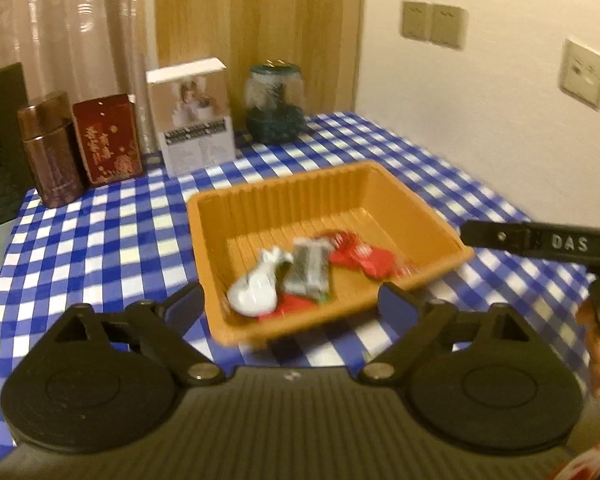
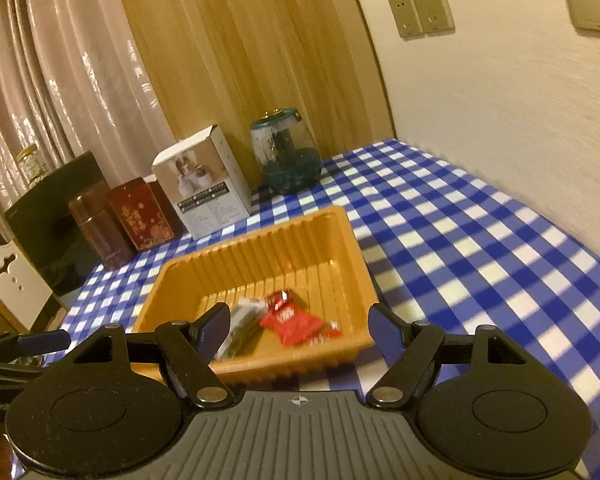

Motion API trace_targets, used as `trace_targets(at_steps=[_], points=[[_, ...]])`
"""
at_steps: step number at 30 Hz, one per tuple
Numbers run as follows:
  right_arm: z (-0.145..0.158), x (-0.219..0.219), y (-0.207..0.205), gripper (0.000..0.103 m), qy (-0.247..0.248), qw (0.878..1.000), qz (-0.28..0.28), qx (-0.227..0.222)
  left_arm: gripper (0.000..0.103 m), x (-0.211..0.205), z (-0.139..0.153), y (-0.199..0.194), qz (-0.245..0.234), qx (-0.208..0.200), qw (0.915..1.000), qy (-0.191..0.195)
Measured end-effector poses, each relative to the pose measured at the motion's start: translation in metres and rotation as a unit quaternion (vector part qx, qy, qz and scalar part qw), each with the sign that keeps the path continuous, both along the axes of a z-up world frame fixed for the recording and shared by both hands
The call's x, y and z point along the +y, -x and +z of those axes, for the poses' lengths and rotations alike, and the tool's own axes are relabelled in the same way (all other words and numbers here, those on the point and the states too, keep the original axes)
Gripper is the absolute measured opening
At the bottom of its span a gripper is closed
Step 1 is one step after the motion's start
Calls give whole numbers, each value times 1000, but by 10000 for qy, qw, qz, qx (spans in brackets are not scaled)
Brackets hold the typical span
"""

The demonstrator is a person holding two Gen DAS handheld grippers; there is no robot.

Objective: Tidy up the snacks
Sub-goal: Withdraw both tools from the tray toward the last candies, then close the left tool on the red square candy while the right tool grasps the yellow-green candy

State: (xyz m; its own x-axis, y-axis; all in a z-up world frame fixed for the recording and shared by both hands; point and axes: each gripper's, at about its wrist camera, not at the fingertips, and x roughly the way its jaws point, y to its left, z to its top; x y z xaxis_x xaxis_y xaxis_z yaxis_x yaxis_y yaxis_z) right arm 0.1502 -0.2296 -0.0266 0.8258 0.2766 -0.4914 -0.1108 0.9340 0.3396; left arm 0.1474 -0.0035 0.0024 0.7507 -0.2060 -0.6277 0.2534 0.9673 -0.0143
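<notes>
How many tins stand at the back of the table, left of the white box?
2. A brown round tin stands furthest left, and a red tin with gold print stands beside it, nearer the white box. Others may be hidden behind them.

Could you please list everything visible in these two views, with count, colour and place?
tray: one, orange, centre of the table
snack packets: several in the tray; white, dark green, red
tablecloth: one, blue and white check, over the table
tins: two at the back left, brown, dark red
box: one, white, behind the tray
jar: one, clear with a green lid, back of the table
wall sockets: beige, on the wall
left gripper: black, open, before the tray
right gripper: black, open, empty
</notes>
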Motion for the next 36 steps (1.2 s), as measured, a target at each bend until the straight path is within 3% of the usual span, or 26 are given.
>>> trace_targets(at_steps=[6,13,17,30,36], points=[[-12,4,29,76,61,9995,87,285,93,-1,-15,30,-322,402,9987,-49],[-22,0,39,76,119,9989,44,454,91,-20,-47,27,-925,826,9921,-164],[-26,-1,36,76,135,9986,46,510,78,-24,-64,19,-1131,992,9879,-380],[-38,10,23,76,222,9972,154,691,54,-34,-90,4,-1422,1405,9794,-279],[-40,11,20,76,237,9969,160,728,39,-31,-97,-4,-1319,1585,9782,-230]])
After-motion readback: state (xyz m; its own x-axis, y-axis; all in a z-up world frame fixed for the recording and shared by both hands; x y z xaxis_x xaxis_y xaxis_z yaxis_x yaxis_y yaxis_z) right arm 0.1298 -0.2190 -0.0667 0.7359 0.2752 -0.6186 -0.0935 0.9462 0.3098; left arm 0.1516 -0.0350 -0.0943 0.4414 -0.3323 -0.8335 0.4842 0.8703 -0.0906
